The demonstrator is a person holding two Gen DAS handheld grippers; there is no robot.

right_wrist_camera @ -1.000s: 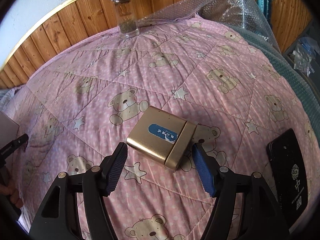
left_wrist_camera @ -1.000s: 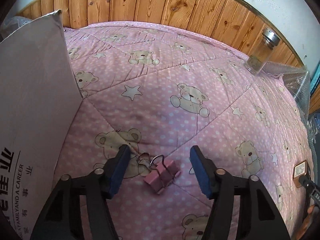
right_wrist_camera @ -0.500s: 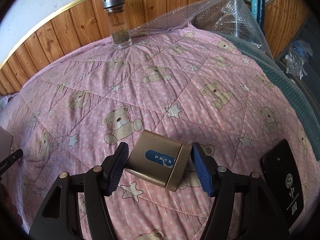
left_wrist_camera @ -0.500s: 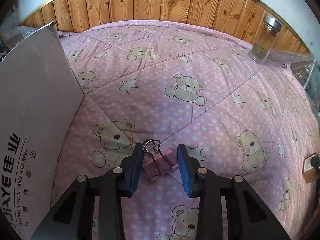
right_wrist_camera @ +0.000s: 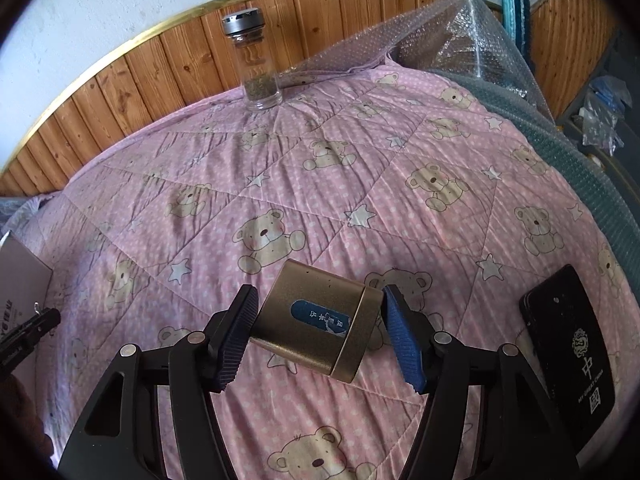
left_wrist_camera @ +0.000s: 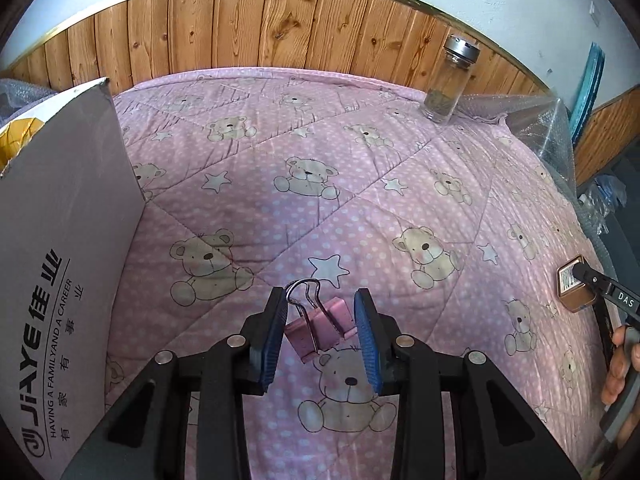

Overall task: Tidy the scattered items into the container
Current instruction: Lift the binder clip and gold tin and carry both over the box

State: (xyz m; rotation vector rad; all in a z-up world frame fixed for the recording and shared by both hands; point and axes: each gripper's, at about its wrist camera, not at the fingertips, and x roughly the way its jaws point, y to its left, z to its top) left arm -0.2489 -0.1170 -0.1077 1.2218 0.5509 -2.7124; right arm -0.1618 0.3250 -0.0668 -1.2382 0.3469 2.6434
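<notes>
My left gripper [left_wrist_camera: 320, 324] is shut on a pink binder clip [left_wrist_camera: 324, 328] with wire handles, held just above the pink bear-print quilt [left_wrist_camera: 320, 140]. The white cardboard box [left_wrist_camera: 60, 280] stands close on its left. In the right wrist view my right gripper [right_wrist_camera: 316, 320] is shut on a gold tin [right_wrist_camera: 316, 316] with a blue label; both pads touch its sides. The same tin [left_wrist_camera: 574, 288] shows at the far right of the left wrist view. A corner of the box [right_wrist_camera: 20, 280] shows at the left edge.
A glass jar with a metal lid [right_wrist_camera: 256, 68] stands at the back by the wooden wall panel. A black case [right_wrist_camera: 568, 344] lies on the quilt right of the tin. Bubble wrap [right_wrist_camera: 440, 40] is heaped at the back right. A hand [left_wrist_camera: 620, 360] holds the right gripper.
The left fingers came down around the binder clip, shut on it and rose with it. The right fingers closed in on the gold tin, which now sits tilted between them.
</notes>
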